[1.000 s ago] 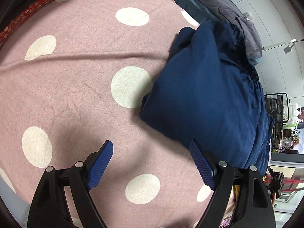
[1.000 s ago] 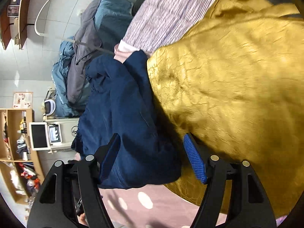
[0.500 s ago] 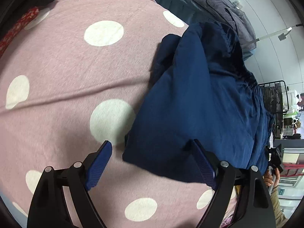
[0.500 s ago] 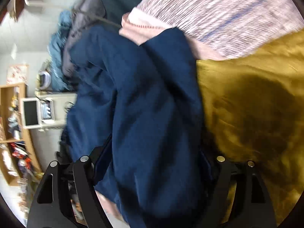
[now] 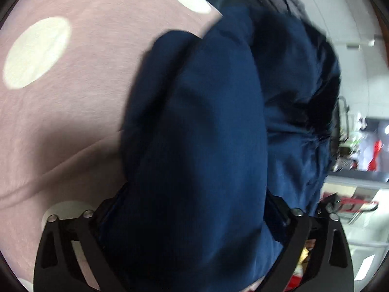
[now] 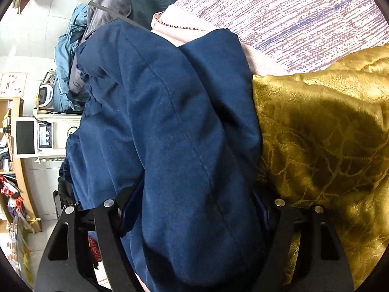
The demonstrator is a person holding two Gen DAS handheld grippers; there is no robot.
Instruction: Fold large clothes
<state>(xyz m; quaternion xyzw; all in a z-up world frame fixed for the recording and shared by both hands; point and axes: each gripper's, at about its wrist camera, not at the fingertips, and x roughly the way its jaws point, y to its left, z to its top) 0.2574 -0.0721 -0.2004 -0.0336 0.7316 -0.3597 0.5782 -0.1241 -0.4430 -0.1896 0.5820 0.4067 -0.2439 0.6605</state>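
Note:
A large navy blue garment (image 5: 199,131) lies bunched on a pink polka-dot cloth (image 5: 63,102). It fills the space between the fingers of my left gripper (image 5: 194,209), whose jaws stand wide with the fabric between them and their blue pads hidden. In the right wrist view the same navy garment (image 6: 175,131) lies between the wide-set fingers of my right gripper (image 6: 194,209), next to a golden cloth (image 6: 323,150). Neither gripper is closed on the fabric.
A striped pinkish-white textile (image 6: 291,12) and a pile of grey and teal clothes (image 6: 116,2) lie beyond the garment. A shelf with a white device (image 6: 31,136) stands at the left. A metal rack (image 5: 345,112) is at the right edge.
Both grippers have pushed forward onto the navy garment, so its fabric now sits between their fingers. The jaws have stayed wide apart.

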